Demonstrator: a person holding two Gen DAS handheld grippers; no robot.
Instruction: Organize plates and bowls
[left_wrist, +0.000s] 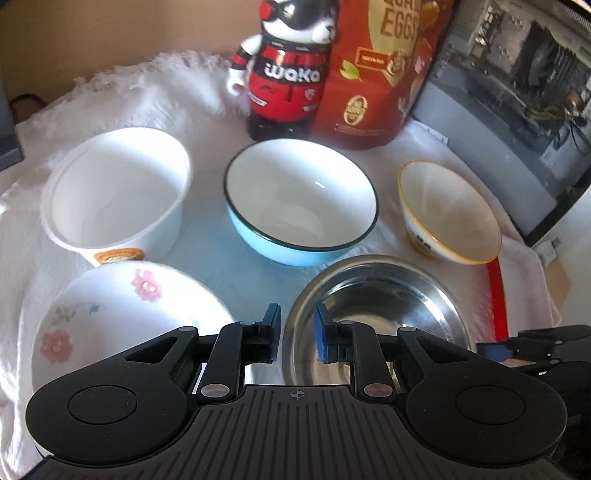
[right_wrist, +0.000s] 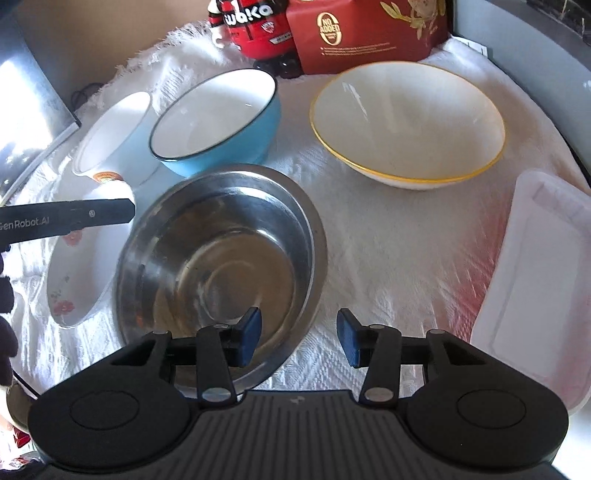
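Steel bowl (right_wrist: 221, 254) rim sits between your right gripper (right_wrist: 298, 338) pads, narrowed but not pinching: close squarely first.

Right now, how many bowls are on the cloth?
5. White plastic bowl back left, blue bowl centre, gold-rimmed bowl right, floral bowl front left, steel bowl front centre. More could be hidden behind the tools.

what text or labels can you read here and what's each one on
"waka": chest of the toy figure
"EGGS", cut-off word above it: red box
"NO ADDED": round badge on that box, right wrist view
"enRobot.AI": arm of the left tongs
Small print on the box and the orange label on the white cup: unreadable
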